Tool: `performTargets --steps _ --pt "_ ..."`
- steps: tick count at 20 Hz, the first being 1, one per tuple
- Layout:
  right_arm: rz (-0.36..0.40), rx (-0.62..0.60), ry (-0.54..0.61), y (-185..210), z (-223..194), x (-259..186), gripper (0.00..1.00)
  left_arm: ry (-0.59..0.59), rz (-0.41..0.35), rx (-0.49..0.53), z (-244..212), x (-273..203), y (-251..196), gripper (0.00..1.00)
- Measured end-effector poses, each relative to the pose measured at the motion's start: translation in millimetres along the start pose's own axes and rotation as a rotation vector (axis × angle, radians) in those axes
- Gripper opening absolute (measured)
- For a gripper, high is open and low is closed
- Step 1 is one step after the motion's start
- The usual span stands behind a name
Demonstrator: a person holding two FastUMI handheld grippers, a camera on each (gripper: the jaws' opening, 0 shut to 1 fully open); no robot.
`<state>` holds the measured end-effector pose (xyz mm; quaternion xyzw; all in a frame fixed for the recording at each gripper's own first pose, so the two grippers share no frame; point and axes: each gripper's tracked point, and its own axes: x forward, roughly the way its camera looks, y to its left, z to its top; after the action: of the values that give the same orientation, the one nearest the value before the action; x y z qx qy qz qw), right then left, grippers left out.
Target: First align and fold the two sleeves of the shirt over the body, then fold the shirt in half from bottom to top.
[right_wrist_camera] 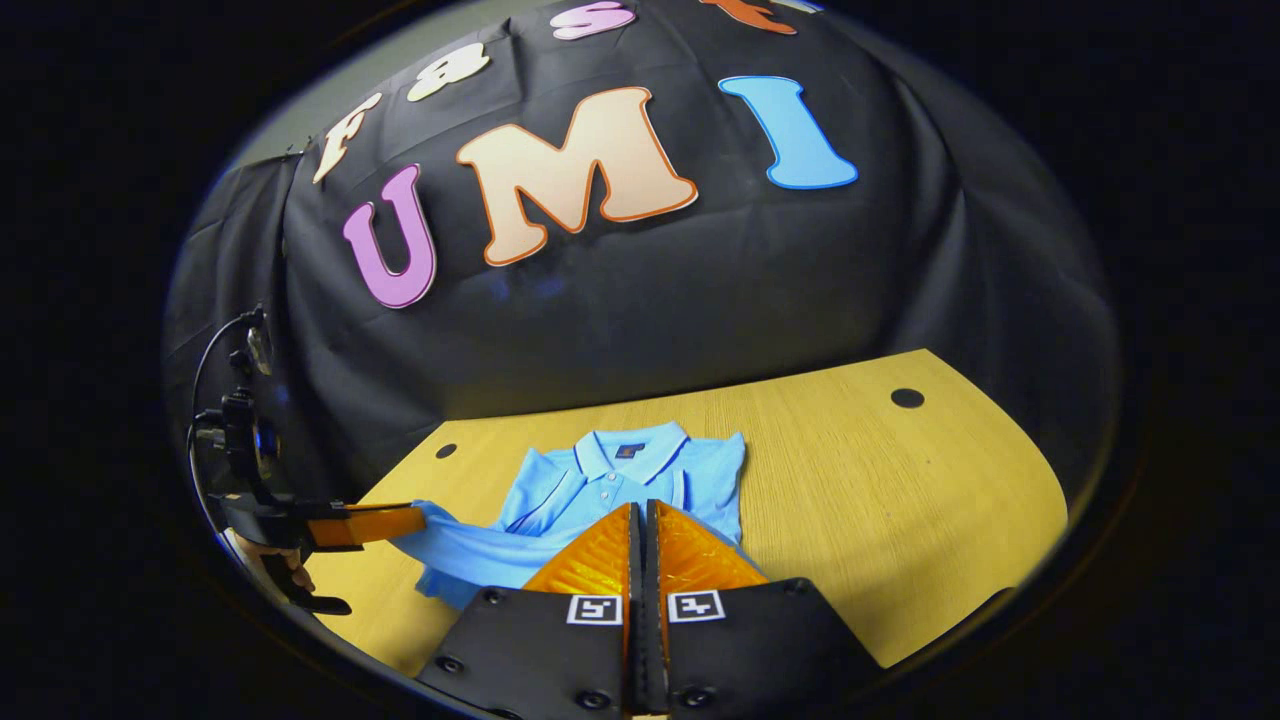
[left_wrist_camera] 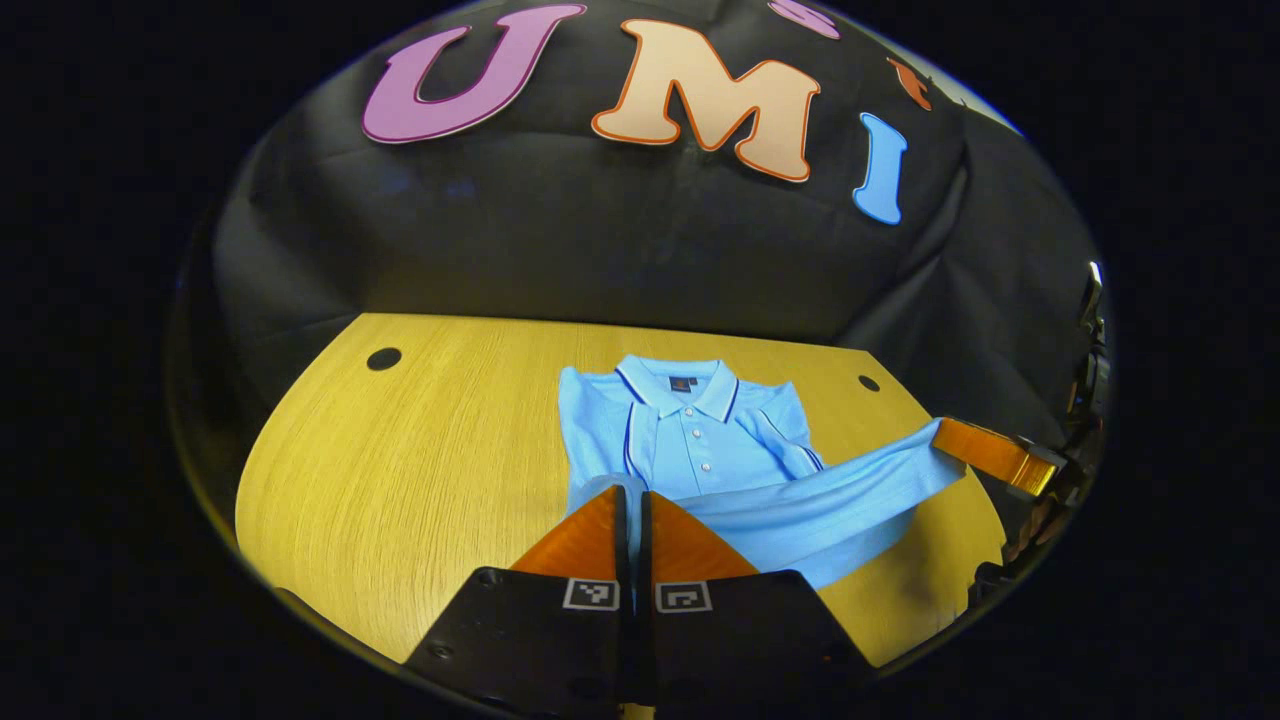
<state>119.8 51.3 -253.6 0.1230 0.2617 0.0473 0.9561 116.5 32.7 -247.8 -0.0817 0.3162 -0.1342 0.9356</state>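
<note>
Fingers (left_wrist_camera: 612, 520) pinch shirt (left_wrist_camera: 690, 440) hem, both grippers.

The shirt (left_wrist_camera: 700, 450) is light blue, with dark piping edging its collar (left_wrist_camera: 678, 385) and running down the front. The desk (left_wrist_camera: 420, 470) is yellow wood grain with black round holes.

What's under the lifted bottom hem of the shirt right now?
The hem hangs stretched between the left gripper and right gripper, above the shirt body and the wooden table. The table directly beneath it is covered.
</note>
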Motion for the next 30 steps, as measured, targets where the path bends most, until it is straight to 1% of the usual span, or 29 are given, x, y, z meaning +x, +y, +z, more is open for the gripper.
performTargets --steps 5,10,13,14,15,19,20,21,22,23,24,25,26,27,28,30 --pt "-0.018 -0.005 -0.006 -5 14 48 0.03 -0.018 0.000 -0.010 26 46 14 0.00" --pt "-0.054 -0.014 -0.003 -16 15 101 0.02 -0.022 0.012 -0.011 45 92 32 0.00" --pt "-0.096 -0.019 0.023 -27 5 131 0.02 0.004 0.013 -0.004 42 121 41 0.00" --pt "-0.111 -0.019 0.032 -31 1 140 0.00 0.011 0.009 -0.001 40 130 43 0.00" --pt "-0.125 -0.018 0.039 -34 -5 148 0.02 0.013 0.015 0.004 37 138 45 0.00" --pt "-0.165 0.003 0.069 -42 -22 169 0.03 0.054 0.014 0.022 19 159 51 0.00" --pt "-0.163 0.008 0.075 -42 -26 170 0.03 0.040 0.024 0.020 21 163 55 0.00" --pt "-0.173 -0.003 0.075 -44 -28 169 0.03 0.021 0.053 0.020 23 164 61 0.00" --pt "-0.179 -0.013 0.072 -44 -27 170 0.02 -0.029 0.090 0.022 36 162 70 0.10" --pt "-0.184 -0.026 0.056 -42 -23 166 0.26 -0.070 0.103 0.022 44 157 71 0.16" --pt "-0.195 -0.041 0.031 -41 -16 164 0.51 -0.088 0.105 0.022 50 149 69 0.44" --pt "-0.189 -0.052 0.008 -36 -7 154 0.75 -0.119 0.127 0.025 54 139 72 0.72" --pt "-0.188 -0.069 -0.018 -32 -1 143 1.00 -0.151 0.133 0.023 65 124 68 1.00" --pt "-0.181 -0.086 -0.046 -27 6 132 0.99 -0.178 0.141 0.018 67 116 68 1.00" --pt "-0.171 -0.101 -0.075 -20 12 121 0.98 -0.203 0.134 0.009 73 102 63 0.96" --pt "-0.153 -0.123 -0.131 -9 23 92 0.98 -0.244 0.139 0.019 76 73 54 0.96"
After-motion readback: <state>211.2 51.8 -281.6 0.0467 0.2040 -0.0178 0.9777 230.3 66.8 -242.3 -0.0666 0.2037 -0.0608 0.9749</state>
